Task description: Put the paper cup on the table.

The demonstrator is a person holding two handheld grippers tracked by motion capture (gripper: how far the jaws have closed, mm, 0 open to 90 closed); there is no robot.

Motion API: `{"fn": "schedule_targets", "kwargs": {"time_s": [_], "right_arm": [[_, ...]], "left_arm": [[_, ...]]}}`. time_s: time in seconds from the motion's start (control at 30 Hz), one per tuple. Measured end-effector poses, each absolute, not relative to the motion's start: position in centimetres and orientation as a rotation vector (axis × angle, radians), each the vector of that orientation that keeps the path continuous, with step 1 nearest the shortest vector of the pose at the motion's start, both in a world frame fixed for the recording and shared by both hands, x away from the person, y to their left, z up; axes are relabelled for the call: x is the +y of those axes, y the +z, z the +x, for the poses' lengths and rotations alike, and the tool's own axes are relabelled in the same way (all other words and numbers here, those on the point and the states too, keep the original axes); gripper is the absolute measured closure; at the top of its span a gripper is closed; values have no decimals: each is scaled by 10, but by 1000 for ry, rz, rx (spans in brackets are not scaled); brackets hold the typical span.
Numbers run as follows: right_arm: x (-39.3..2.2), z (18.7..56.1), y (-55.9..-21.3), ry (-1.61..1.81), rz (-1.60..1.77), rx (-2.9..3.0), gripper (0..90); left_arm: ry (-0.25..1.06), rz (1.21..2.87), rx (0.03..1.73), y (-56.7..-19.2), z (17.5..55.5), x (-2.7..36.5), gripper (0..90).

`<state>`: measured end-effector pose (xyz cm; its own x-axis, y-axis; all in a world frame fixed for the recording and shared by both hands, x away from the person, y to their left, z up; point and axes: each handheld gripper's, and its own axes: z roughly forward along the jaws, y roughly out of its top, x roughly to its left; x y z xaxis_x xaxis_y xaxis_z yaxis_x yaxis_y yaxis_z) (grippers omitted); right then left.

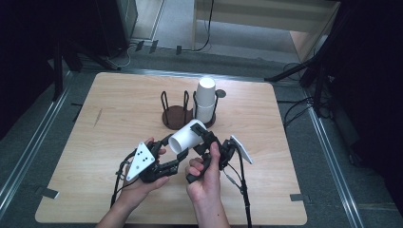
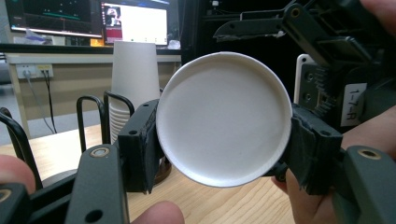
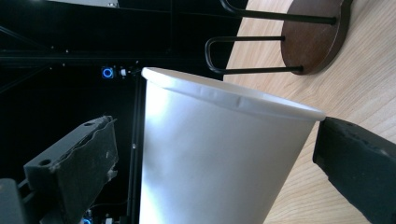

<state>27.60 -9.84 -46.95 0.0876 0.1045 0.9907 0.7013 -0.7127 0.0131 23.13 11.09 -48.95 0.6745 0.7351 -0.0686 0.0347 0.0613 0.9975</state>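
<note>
We see a white paper cup (image 1: 186, 137) held on its side above the wooden table (image 1: 114, 137), in front of the cup holder (image 1: 177, 116). The left gripper (image 1: 167, 142) clamps it: in the left gripper view its two black jaws press on either side of the cup's (image 2: 224, 119) bottom end, whose round base faces the camera. The right gripper (image 1: 205, 137) has its jaws spread wide around the cup's rim end; they have just been opening, and in the right gripper view the cup (image 3: 219, 158) stands between them with a gap on the left side, while the right jaw sits just beside the rim. Behind, a stack of cups (image 1: 206, 99) stands in the holder.
</note>
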Motion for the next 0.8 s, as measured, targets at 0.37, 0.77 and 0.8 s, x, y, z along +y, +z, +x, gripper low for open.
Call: {"fn": "schedule_targets", "kwargs": {"time_s": [0.37, 0.77, 0.8], "right_arm": [[-95, 283, -475, -1667, -1865, -762, 27], [-93, 284, -477, -1702, -1832, -742, 216], [-93, 284, -477, -1702, -1832, -742, 216]], "left_arm": [[592, 1432, 687, -490, 231, 110, 362], [567, 1423, 688, -489, 232, 113, 350], [564, 1423, 690, -488, 232, 114, 350]]}}
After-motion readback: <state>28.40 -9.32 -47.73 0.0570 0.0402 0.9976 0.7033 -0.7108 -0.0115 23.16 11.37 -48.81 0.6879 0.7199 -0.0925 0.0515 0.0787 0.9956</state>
